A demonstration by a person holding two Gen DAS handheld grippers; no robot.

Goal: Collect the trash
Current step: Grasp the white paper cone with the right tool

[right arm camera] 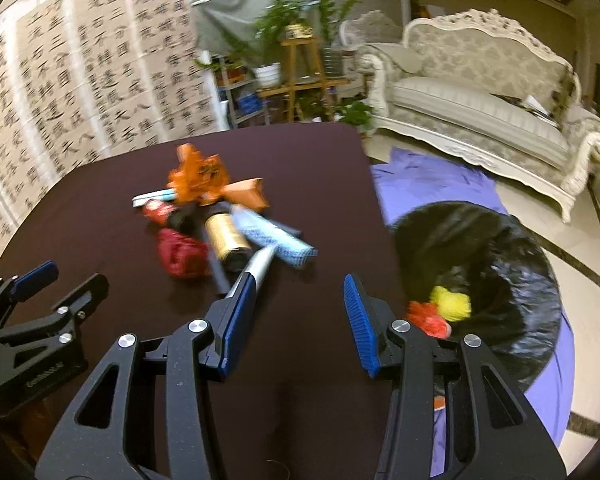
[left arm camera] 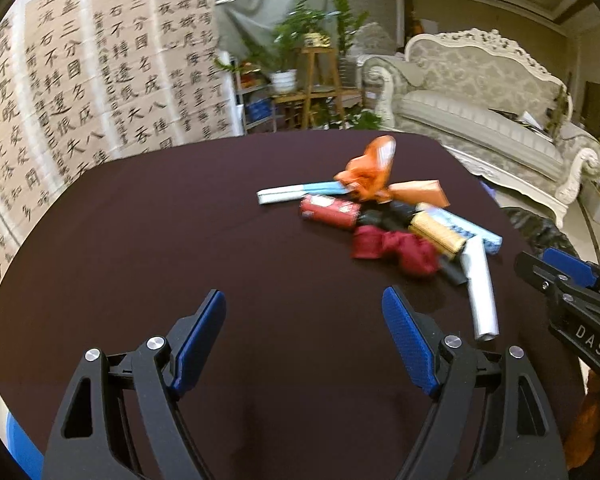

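A heap of trash lies on the dark table: an orange crumpled wrapper, a red can, a dark red crumpled wrapper, a gold can, a blue checked tube and a silver-white tube. My left gripper hovers open short of the heap, with nothing between its fingers. My right gripper is open too; its left pad overlaps the end of the silver tube in the picture. The black trash bag holds a yellow piece and a red piece.
The bag stands in a lilac bin on the floor to the right of the table edge. An ornate sofa, a plant stand and calligraphy sheets lie beyond the table. The left gripper's fingers show at the right wrist view's left edge.
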